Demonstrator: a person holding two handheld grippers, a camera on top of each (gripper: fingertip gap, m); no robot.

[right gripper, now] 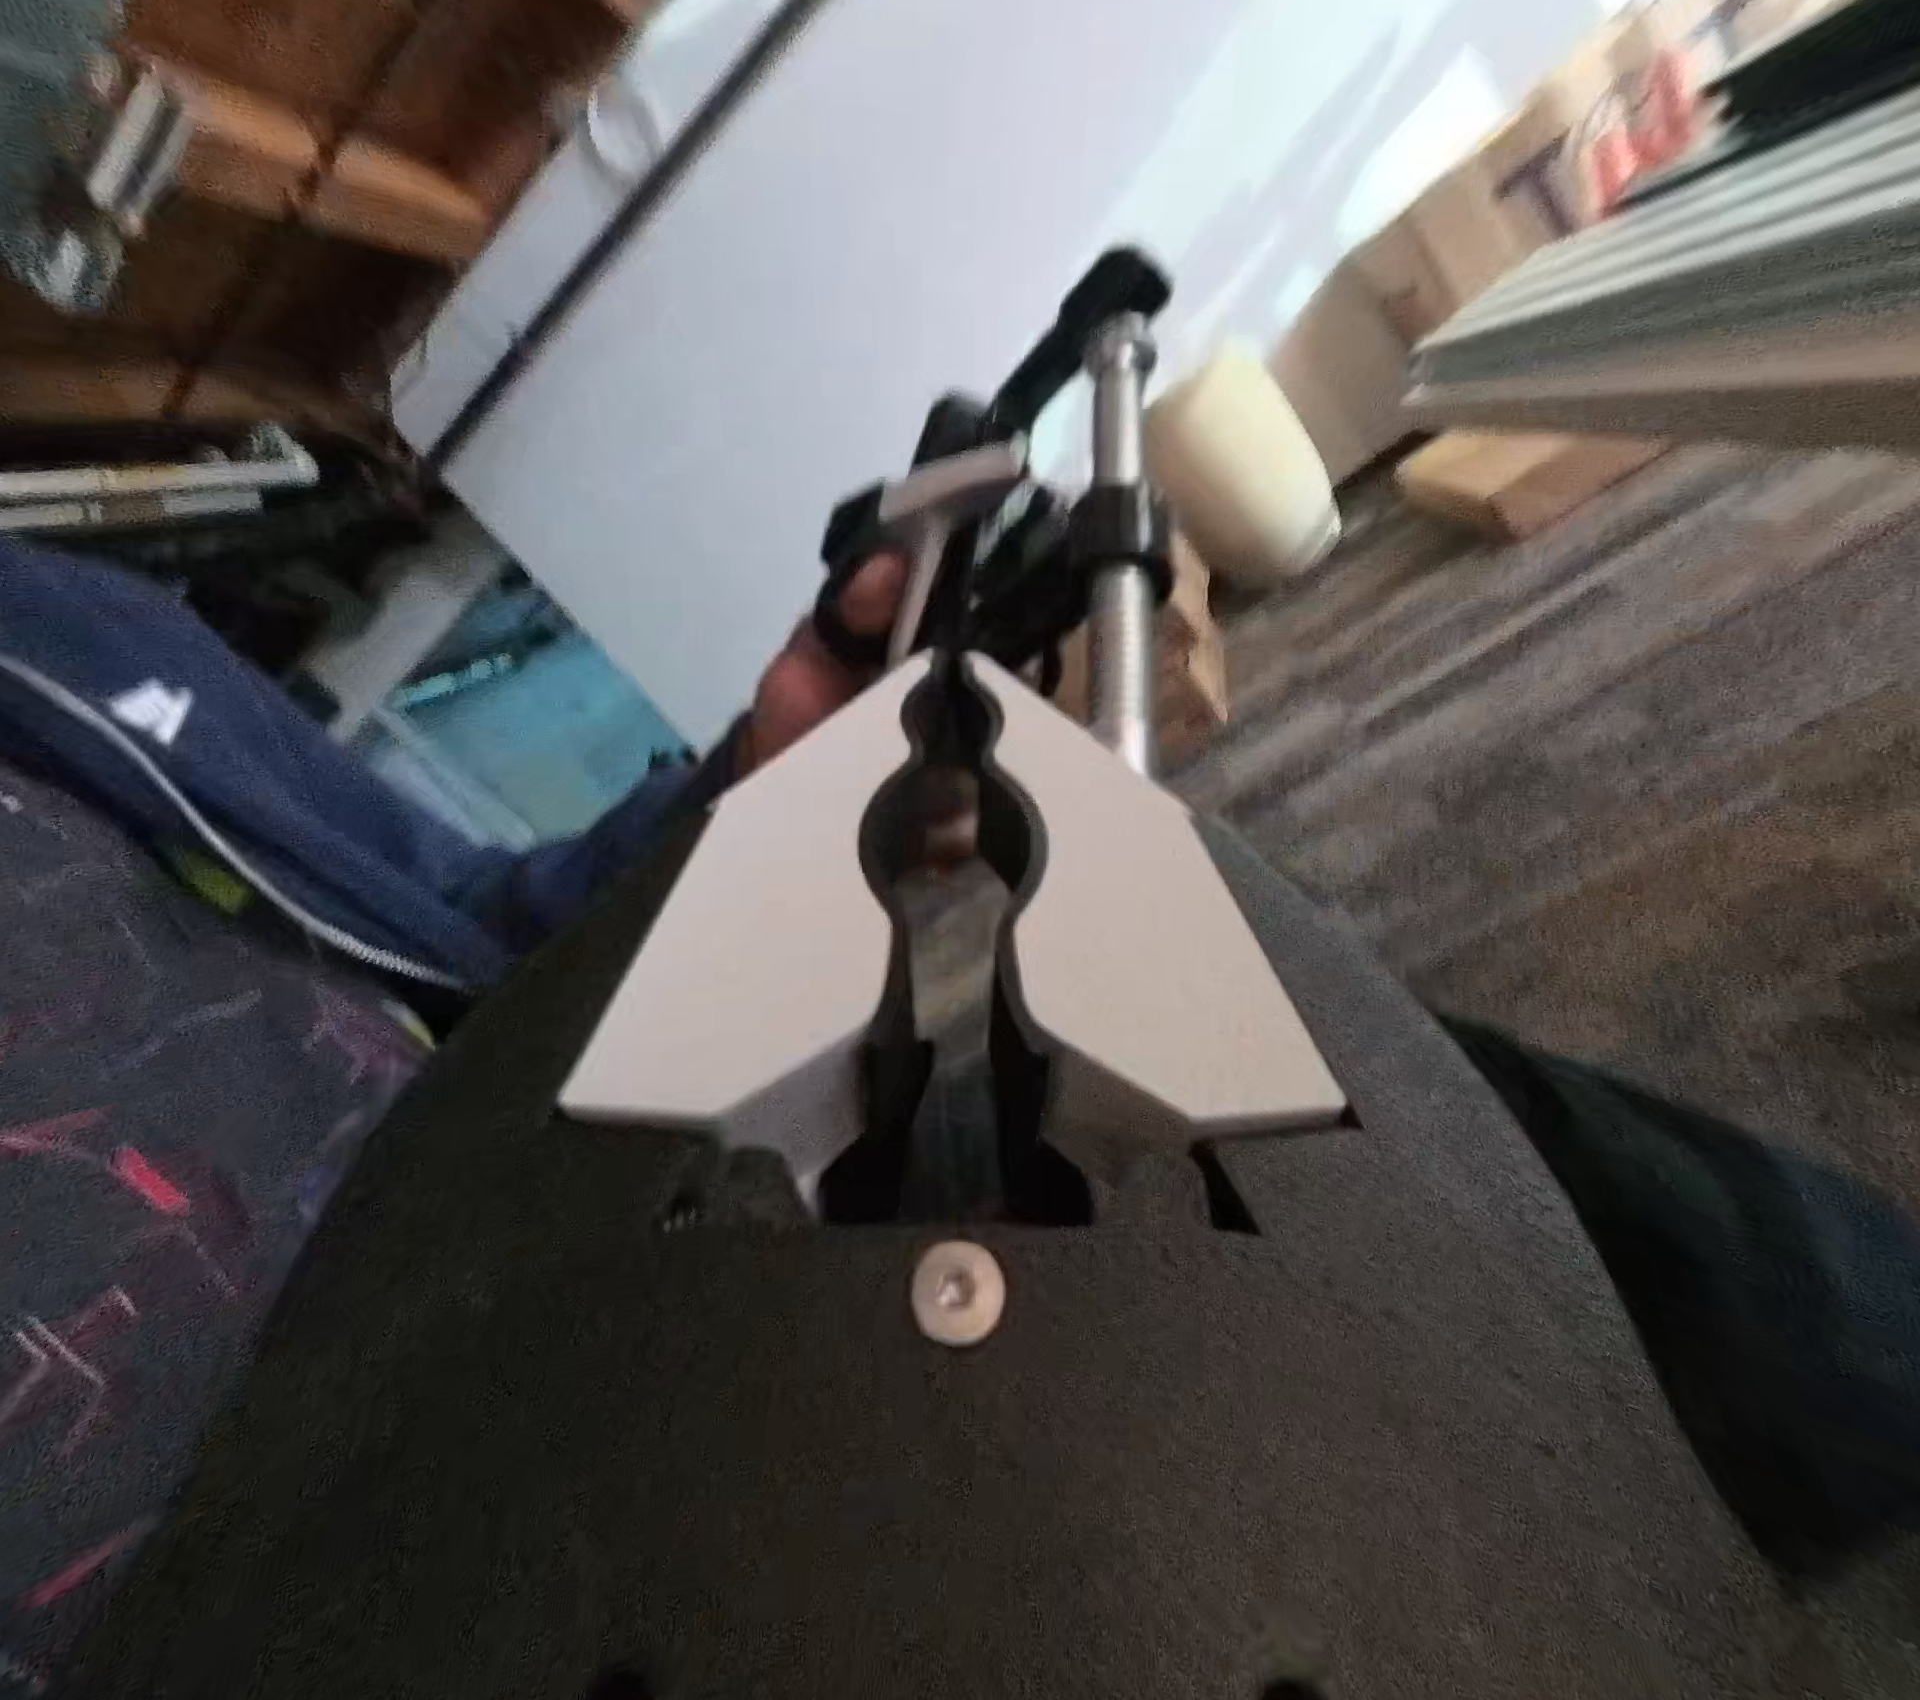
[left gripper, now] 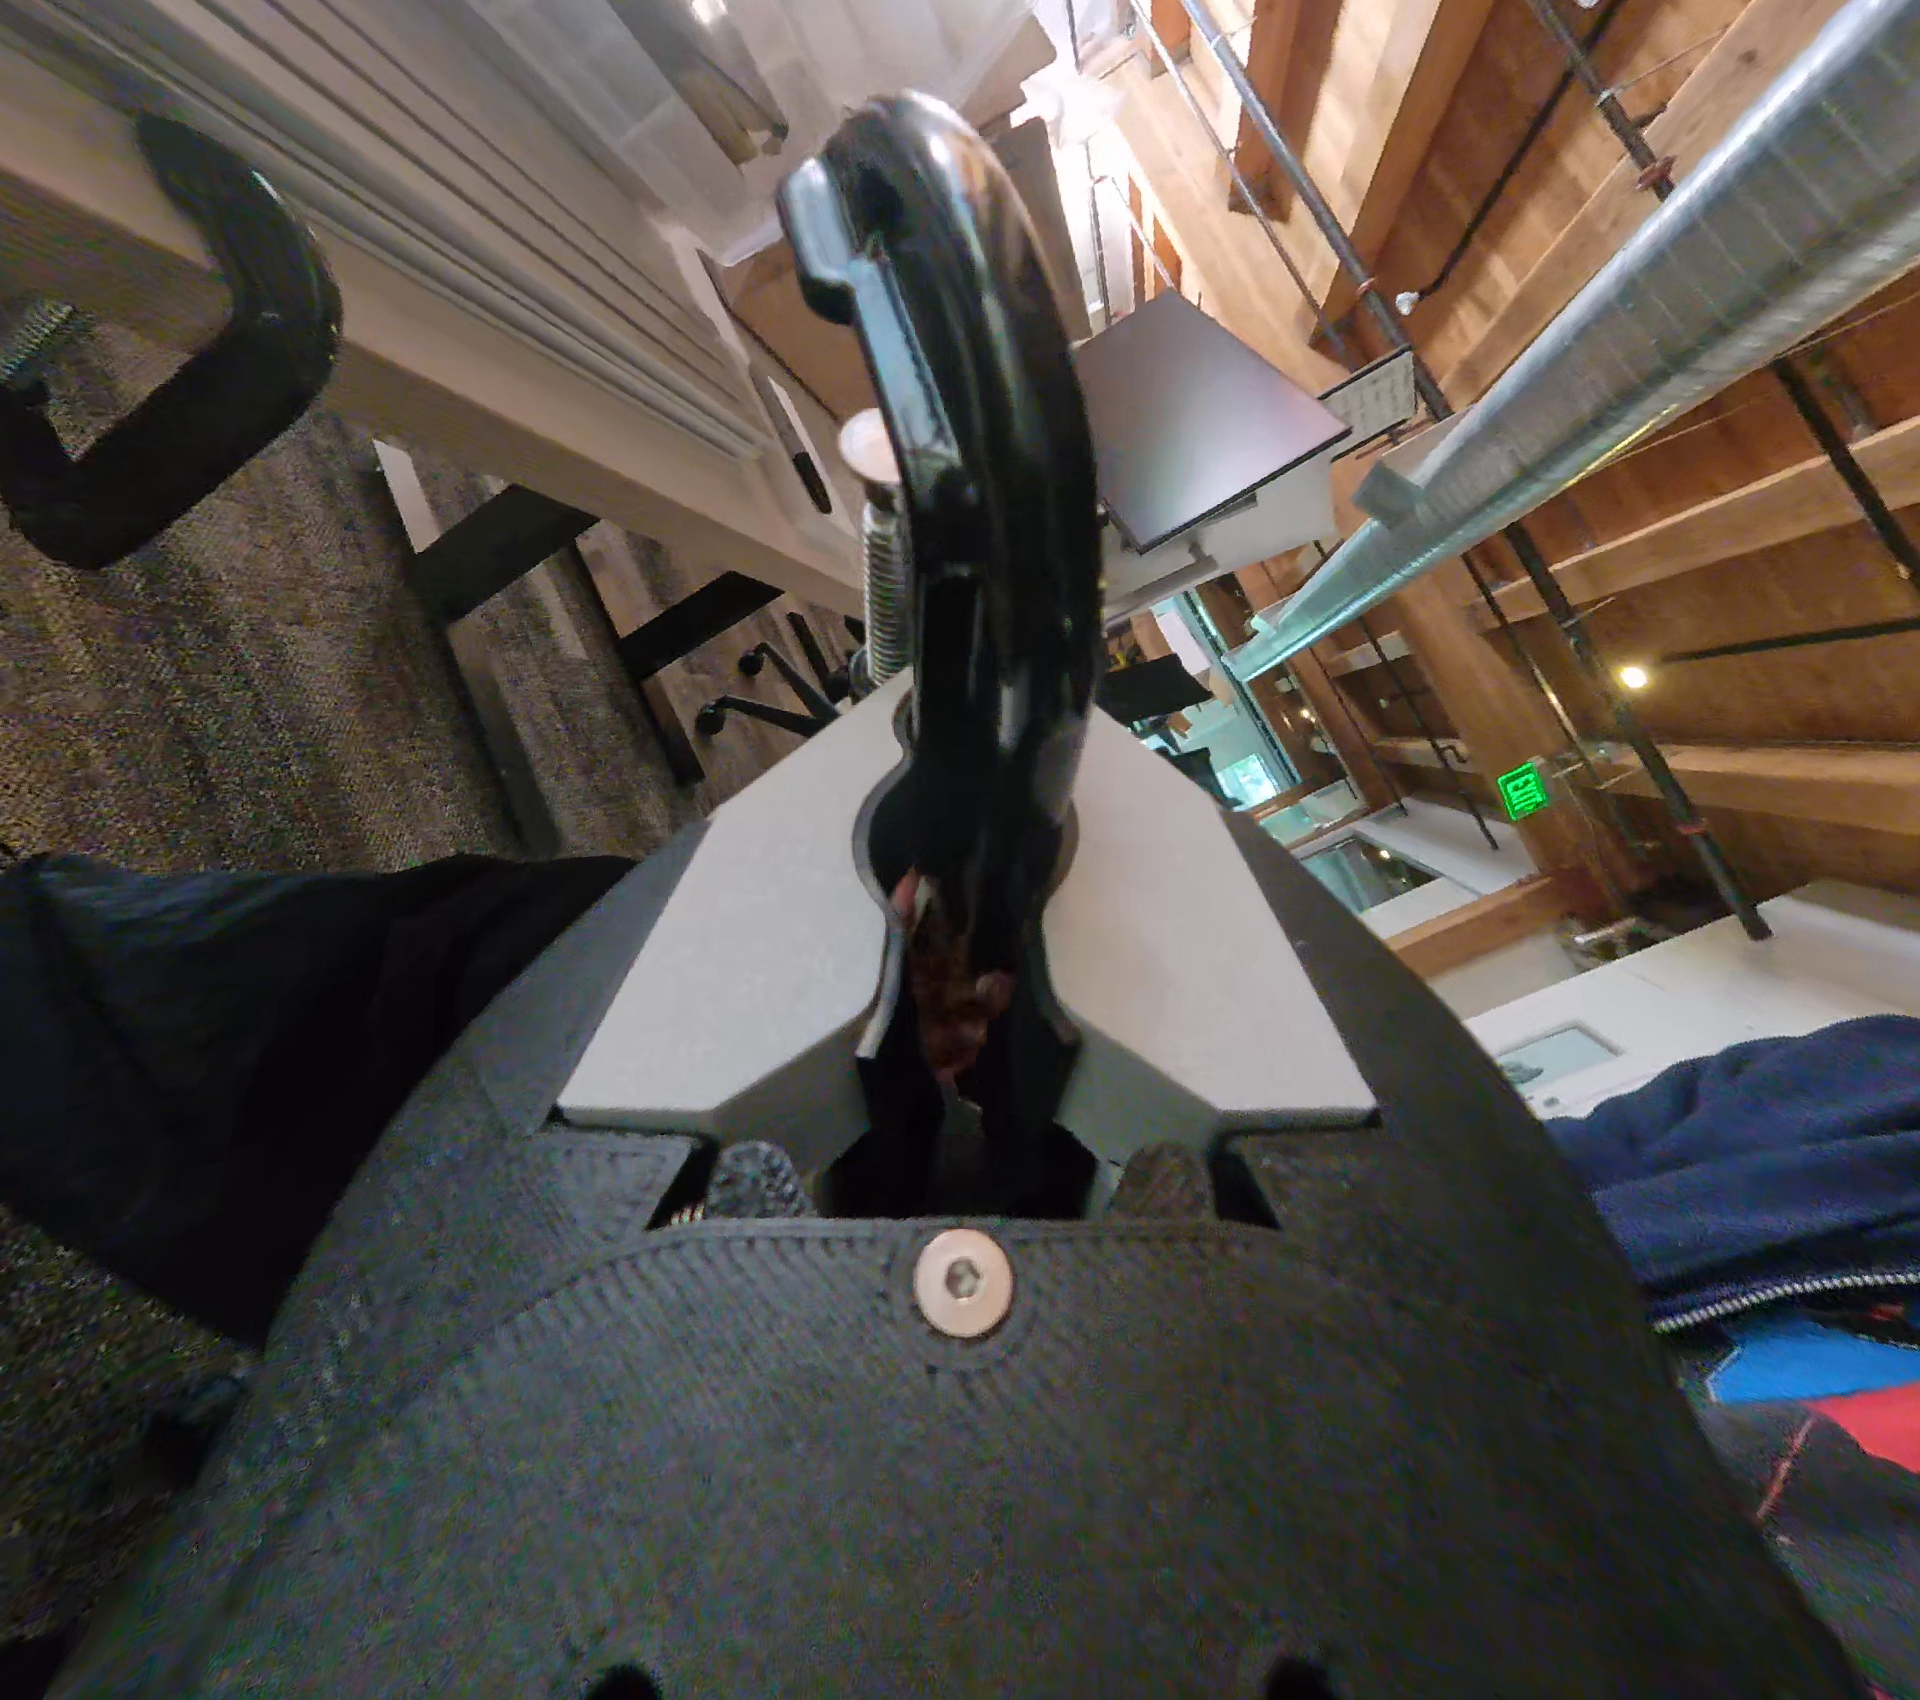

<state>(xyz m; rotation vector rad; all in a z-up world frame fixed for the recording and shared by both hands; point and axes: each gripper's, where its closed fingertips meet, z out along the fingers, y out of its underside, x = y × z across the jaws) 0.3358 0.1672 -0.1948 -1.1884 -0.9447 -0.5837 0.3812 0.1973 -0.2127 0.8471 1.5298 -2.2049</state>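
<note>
In the left wrist view, my left gripper point(left gripper: 971, 777) is shut on the curved frame of a glossy black C-clamp point(left gripper: 966, 424), which sticks up out of the jaws. The clamp's silver threaded screw point(left gripper: 885, 601) and its round pad run along the left of the frame. The right wrist view is blurred. There my right gripper point(right gripper: 951, 663) is shut, with its tips on a grey metal T-handle point(right gripper: 951, 497). The silver screw point(right gripper: 1124, 528) and black clamp parts point(right gripper: 1101, 300) stand just beyond it. A hand point(right gripper: 831, 653) shows left of the tips.
A second black C-clamp point(left gripper: 197, 362) grips the white table edge point(left gripper: 540, 403) at the left. Grey carpet point(right gripper: 1558, 715) lies below, with a cream drum point(right gripper: 1247, 466) and cardboard boxes on it. A blue jacket point(left gripper: 1745, 1162) and dark trousers point(left gripper: 260, 1027) are close by. Pipes and wooden beams run overhead.
</note>
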